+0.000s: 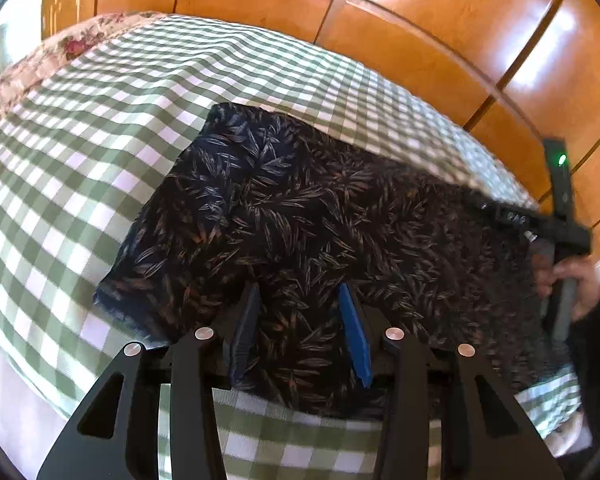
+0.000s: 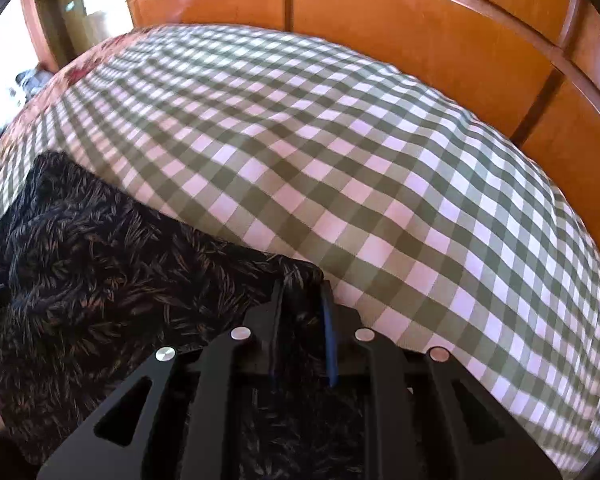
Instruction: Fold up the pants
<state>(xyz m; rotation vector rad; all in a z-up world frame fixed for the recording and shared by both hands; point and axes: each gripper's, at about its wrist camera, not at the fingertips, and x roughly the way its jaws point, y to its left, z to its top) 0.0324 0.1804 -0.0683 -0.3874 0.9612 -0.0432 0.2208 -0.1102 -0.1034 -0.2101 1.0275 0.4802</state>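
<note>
On gingham bedspread (image 2: 340,152): leaf-print pants (image 1: 300,216) near front edge. Left gripper (image 1: 300,304) spread over near hem; right gripper (image 2: 302,292) apparently pinching corner. Open bedspread beyond.

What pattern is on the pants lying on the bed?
The pants are dark navy with small rust-and-grey leaf sprigs, clearest in the left wrist view.

A green-checked sheet (image 1: 148,128) covers the bed beside glossy wooden panels (image 1: 440,32), a floral cloth (image 1: 72,46) at its edge.

Dark leaf-print pants (image 1: 300,208) (orange flecks); green-white gingham sheet (image 1: 100,140).
</note>
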